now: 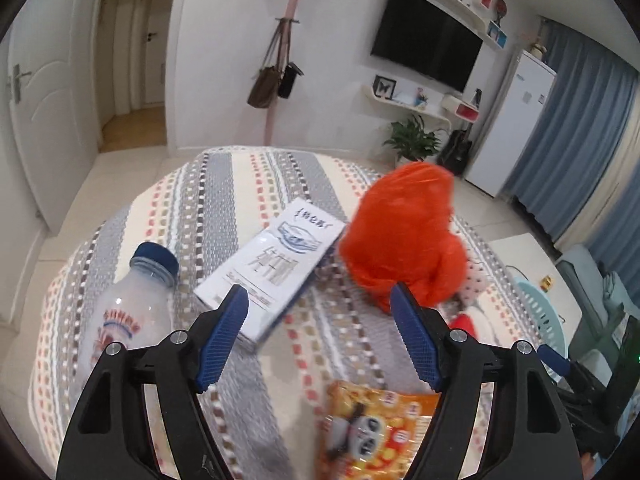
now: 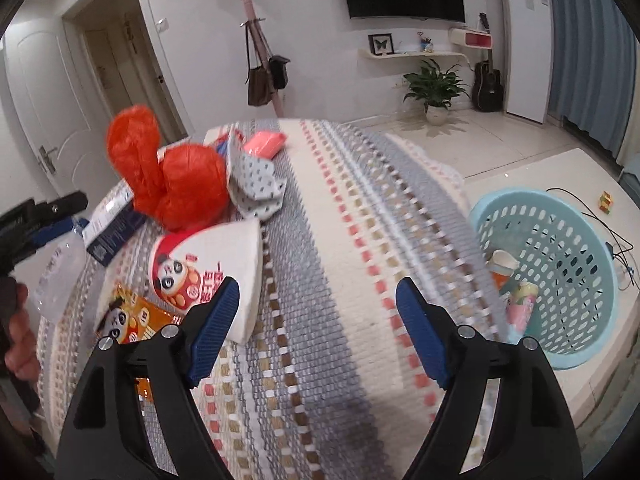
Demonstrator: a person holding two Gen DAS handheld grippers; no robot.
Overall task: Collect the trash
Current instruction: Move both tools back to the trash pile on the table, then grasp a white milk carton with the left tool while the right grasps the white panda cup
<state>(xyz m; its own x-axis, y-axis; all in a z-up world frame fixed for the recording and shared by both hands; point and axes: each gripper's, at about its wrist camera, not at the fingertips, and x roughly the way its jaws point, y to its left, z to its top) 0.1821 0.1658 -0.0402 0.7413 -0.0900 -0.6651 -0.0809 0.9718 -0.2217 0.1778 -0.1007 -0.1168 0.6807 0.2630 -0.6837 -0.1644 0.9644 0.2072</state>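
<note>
On the striped tablecloth (image 1: pixel 224 200) lie a clear bottle with a blue cap (image 1: pixel 132 304), a white and blue carton (image 1: pixel 276 268), an orange plastic bag (image 1: pixel 404 236) and an orange panda snack wrapper (image 1: pixel 376 428). My left gripper (image 1: pixel 320 304) is open and empty above the cloth, between carton and bag. My right gripper (image 2: pixel 316 304) is open and empty over the cloth (image 2: pixel 360 240). To its left lie a white panda paper cup (image 2: pixel 212 268), the wrapper (image 2: pixel 128 320), the orange bag (image 2: pixel 176 176), a dotted cloth (image 2: pixel 256 184) and a pink item (image 2: pixel 264 144).
A light blue basket (image 2: pixel 560 280) holding cups stands on the floor right of the table. The left gripper (image 2: pixel 36 220) shows at the left edge of the right wrist view. A plant (image 2: pixel 436 88), guitar and fridge stand at the far wall.
</note>
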